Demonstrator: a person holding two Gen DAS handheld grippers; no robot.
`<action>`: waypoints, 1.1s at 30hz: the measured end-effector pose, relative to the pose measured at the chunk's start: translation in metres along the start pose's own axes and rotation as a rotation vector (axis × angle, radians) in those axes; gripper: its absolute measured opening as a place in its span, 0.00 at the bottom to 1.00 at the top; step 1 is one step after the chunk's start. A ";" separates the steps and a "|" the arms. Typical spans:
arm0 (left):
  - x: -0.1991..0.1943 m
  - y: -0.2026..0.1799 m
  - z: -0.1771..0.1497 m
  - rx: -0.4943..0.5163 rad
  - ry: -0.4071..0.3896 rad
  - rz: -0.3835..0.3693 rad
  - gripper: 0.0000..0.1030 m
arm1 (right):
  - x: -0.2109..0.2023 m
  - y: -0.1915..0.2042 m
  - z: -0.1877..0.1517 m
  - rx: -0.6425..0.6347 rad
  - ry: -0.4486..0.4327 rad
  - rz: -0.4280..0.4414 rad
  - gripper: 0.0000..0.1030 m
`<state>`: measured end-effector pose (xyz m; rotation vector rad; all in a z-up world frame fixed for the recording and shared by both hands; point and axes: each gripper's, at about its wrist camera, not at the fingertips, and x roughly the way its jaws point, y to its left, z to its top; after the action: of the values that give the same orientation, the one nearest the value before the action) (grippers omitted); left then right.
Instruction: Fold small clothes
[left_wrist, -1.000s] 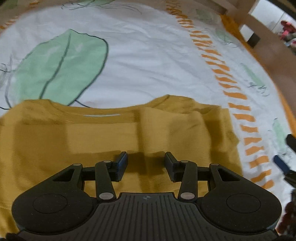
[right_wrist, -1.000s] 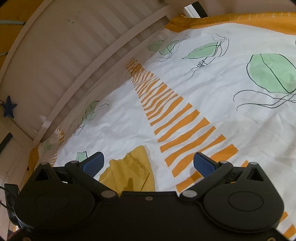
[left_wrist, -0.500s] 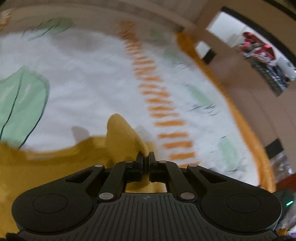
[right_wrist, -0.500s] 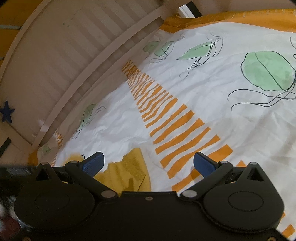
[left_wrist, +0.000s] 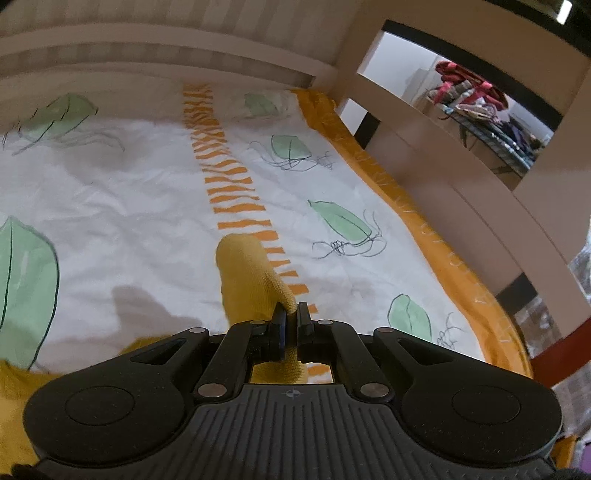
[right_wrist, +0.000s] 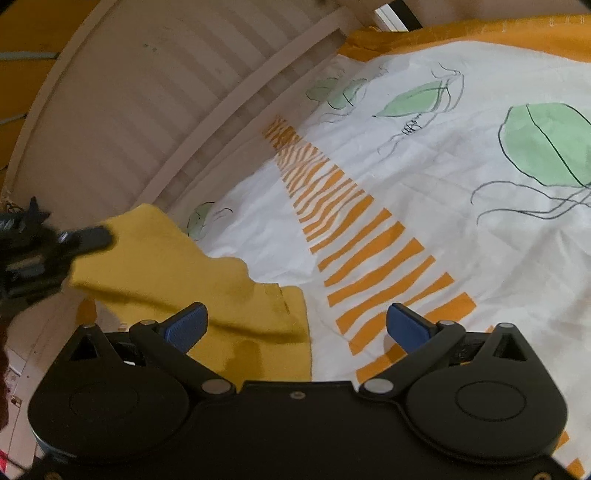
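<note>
A: Mustard-yellow knit: that is the garment (left_wrist: 251, 280), a small top. In the left wrist view a fold of it stands up from the bed sheet (left_wrist: 110, 206) and runs into the left gripper (left_wrist: 291, 321).

B: State of the left gripper?

A: Its two fingers are pressed together with the yellow fabric pinched between them. The pinched fold is raised above the sheet; the remainder of the garment trails down to the lower left edge of that view.

B: What surrounds it?

A: The sheet is white with green leaf prints, a column of orange stripes (left_wrist: 236, 184) and an orange border. A pale slatted bed rail (left_wrist: 147, 40) runs along the far side.

B: And the right wrist view?

A: At the left edge the left gripper (right_wrist: 74, 240) appears dark and blurred, holding a lifted flap of the garment (right_wrist: 177, 273). The flap hangs over a flat part that lies on the sheet (right_wrist: 461, 192) beside the orange stripes (right_wrist: 362, 258).

B: State of the right gripper?

A: The right gripper (right_wrist: 295, 325) has its blue-padded fingers (right_wrist: 186, 325) spread wide, with nothing between them. Its left finger is over the flat yellow fabric; contact cannot be determined. The right finger is over the stripes.
</note>
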<state>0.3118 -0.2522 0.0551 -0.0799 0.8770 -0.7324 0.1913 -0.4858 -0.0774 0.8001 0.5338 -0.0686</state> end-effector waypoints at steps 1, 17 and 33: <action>-0.006 0.008 -0.004 -0.006 -0.003 0.004 0.04 | 0.001 -0.001 0.000 0.004 0.004 -0.003 1.00; 0.004 0.162 -0.119 -0.146 0.048 0.436 0.14 | 0.010 0.002 -0.005 -0.016 0.043 -0.030 1.00; 0.076 0.003 -0.159 0.564 -0.049 0.363 0.58 | 0.008 -0.002 -0.003 0.016 0.033 -0.040 1.00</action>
<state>0.2303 -0.2609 -0.1007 0.5473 0.5894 -0.6084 0.1965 -0.4838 -0.0850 0.8073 0.5814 -0.0968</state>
